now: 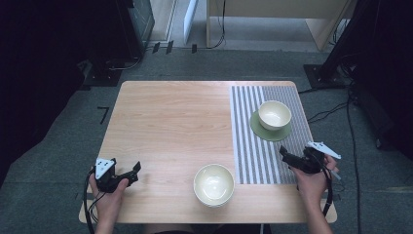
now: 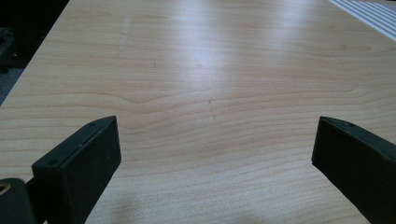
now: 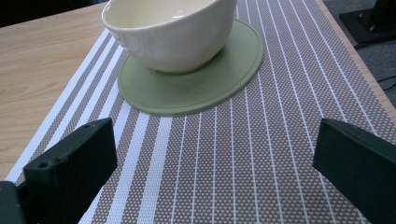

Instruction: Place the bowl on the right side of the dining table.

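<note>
The left gripper (image 1: 130,171) hovers over the bare light wooden table (image 1: 170,122) near its front left corner, jaws spread wide with nothing between them. The right gripper (image 3: 210,172) sits over the grey-and-white striped placemat (image 3: 261,154), jaws likewise wide apart and holding nothing. Just ahead of it a cream ceramic bowl (image 3: 170,32) stands on a round green saucer (image 3: 219,88). A second cream bowl (image 1: 214,185) rests near the table's front edge, beside the mat.
</note>
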A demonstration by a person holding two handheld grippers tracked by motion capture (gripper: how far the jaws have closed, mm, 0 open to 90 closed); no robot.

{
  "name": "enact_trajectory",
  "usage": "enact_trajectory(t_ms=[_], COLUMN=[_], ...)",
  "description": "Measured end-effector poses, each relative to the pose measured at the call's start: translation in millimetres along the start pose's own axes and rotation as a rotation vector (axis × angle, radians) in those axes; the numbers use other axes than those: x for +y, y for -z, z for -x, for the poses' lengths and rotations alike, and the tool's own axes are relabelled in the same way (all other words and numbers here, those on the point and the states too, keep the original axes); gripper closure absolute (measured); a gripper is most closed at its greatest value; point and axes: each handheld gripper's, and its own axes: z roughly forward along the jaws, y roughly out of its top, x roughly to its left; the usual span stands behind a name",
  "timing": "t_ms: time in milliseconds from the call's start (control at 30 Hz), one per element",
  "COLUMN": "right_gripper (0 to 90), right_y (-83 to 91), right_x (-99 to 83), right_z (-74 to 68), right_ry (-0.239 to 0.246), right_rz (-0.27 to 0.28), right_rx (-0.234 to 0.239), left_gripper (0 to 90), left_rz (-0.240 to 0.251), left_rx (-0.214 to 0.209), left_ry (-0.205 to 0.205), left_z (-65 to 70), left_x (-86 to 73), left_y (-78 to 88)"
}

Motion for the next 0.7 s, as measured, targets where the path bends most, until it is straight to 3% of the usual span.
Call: enact_trajectory(t_ms=[700], right_gripper=[0.0], right_y=[13.4], right_x=[-15.5], right_z=[11.1], right_ry=[0.002], right_rz=[-0.014], right_rx=[-0.013], left_gripper=[1.1], left_rz=[0.0], left_rx=[-0.001], left_ry=[0.002], left_z=[-0.2], left_x=[-0.1], left_y=[0.0])
